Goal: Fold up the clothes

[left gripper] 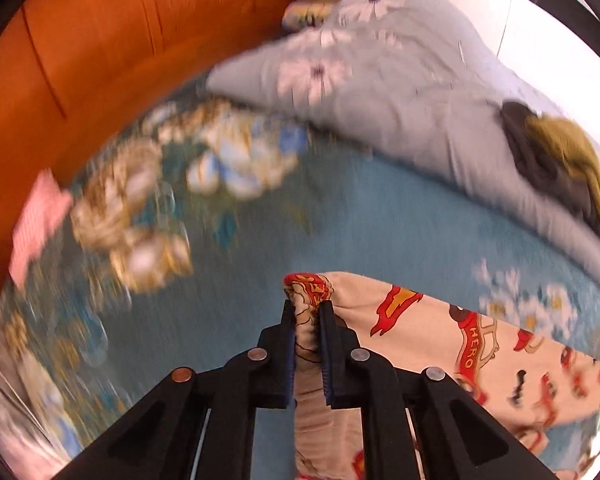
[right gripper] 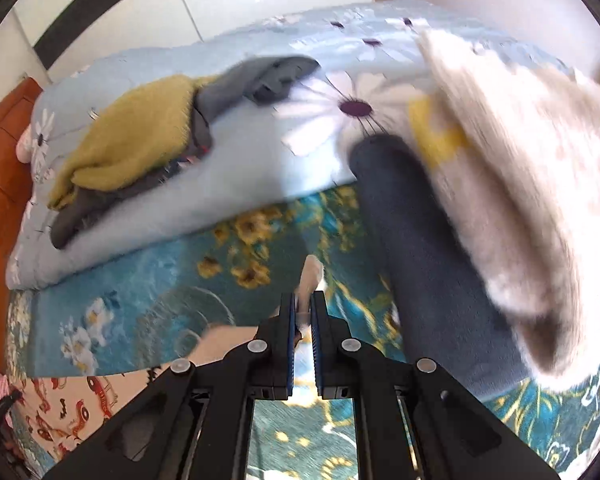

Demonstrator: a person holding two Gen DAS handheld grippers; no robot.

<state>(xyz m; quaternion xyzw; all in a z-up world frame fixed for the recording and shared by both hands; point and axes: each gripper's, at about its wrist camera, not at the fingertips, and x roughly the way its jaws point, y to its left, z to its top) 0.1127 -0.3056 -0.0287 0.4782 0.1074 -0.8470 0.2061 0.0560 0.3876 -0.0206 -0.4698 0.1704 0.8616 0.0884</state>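
while both claws pinch the cartoon-print garment (left gripper: 440, 344) above the teal floral bedspread (left gripper: 380, 216), the fold is in its lift-and-carry stage.
the left gripper (left gripper: 307, 312) is narrow, clamped on the gathered, elastic-looking edge of the cream fabric with its red cars, which trails away to the right over the bed; the right gripper (right gripper: 303, 308) is nearly closed on a thin pale tip of cloth, most likely the same garment (right gripper: 72, 404), whose printed body lies at the near left in that view. to do this well, i judge both grips should stay firm and level, the edge kept taut between them, and the cloth laid on the open bedspread, clear of the grey daisy quilt (left gripper: 400, 80) and the pile of olive and dark clothes (right gripper: 132, 136) at the far side.
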